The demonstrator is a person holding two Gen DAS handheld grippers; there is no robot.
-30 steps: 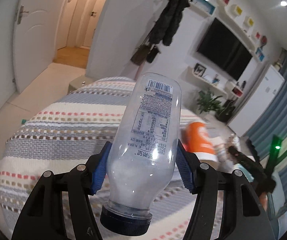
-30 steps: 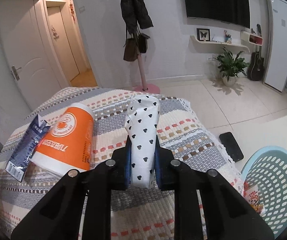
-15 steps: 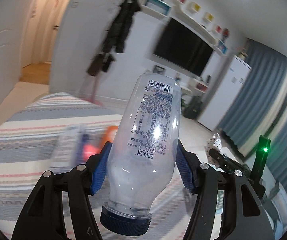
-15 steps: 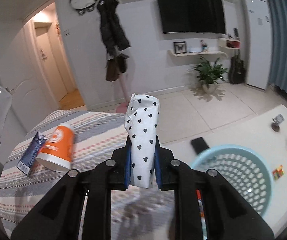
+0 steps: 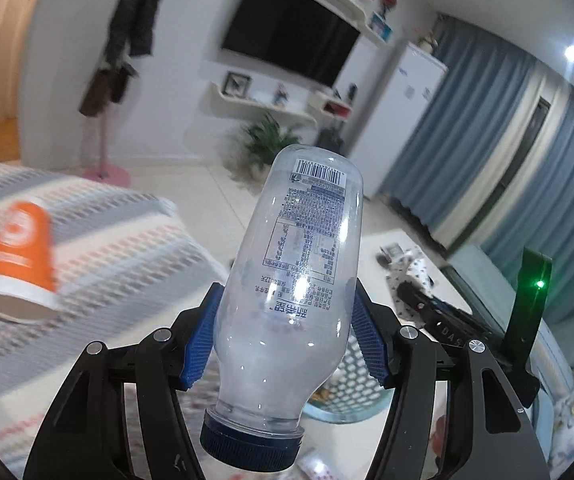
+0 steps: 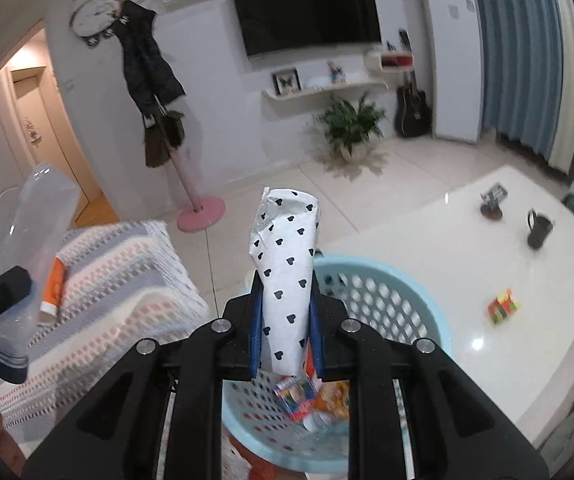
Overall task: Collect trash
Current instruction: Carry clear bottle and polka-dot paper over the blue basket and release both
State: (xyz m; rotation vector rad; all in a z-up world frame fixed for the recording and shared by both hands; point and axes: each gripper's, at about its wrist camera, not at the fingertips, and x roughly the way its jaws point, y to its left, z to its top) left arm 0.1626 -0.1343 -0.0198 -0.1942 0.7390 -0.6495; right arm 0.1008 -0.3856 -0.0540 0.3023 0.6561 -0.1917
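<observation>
My left gripper (image 5: 285,342) is shut on a clear plastic bottle (image 5: 295,280) with a dark blue cap pointing toward the camera. The bottle also shows in the right wrist view (image 6: 31,256). My right gripper (image 6: 285,332) is shut on a white paper cone with black hearts (image 6: 289,276) and holds it above a light blue perforated basket (image 6: 399,296) with several wrappers inside. The basket shows in the left wrist view (image 5: 351,384) below the bottle. An orange paper cup (image 5: 19,264) lies on the striped blanket (image 5: 119,256).
A white table (image 6: 467,248) to the right holds a black mug (image 6: 539,228), a small colourful cube (image 6: 503,306) and a small object. A coat stand with a pink base (image 6: 201,216) and a potted plant (image 6: 351,120) stand near the far wall.
Both grippers have swung right, away from the blanket, toward the basket. The basket is now directly under the paper cone. Both still hold their items.
</observation>
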